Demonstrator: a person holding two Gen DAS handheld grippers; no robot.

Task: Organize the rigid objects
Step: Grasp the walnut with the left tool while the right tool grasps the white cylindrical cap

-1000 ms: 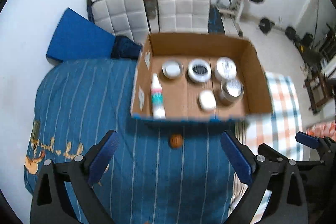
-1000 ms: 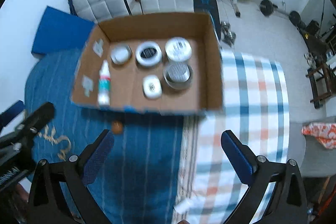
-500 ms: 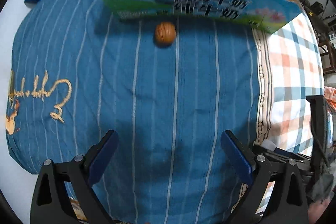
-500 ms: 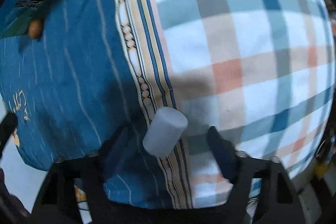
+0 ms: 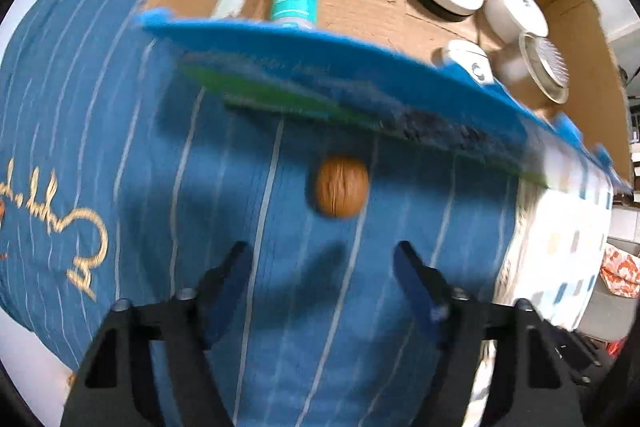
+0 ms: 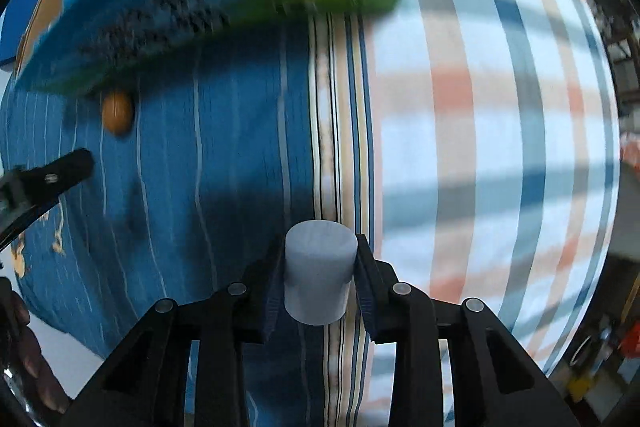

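now walnut (image 5: 341,187) ahead of left gripper (image 5: 322,269)

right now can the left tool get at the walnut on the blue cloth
Probably yes. The left tool is open, and the walnut lies alone on the striped blue cloth just ahead of its fingers. Nothing sits between them. The cardboard box stands close behind the walnut, so overshooting could bump it.
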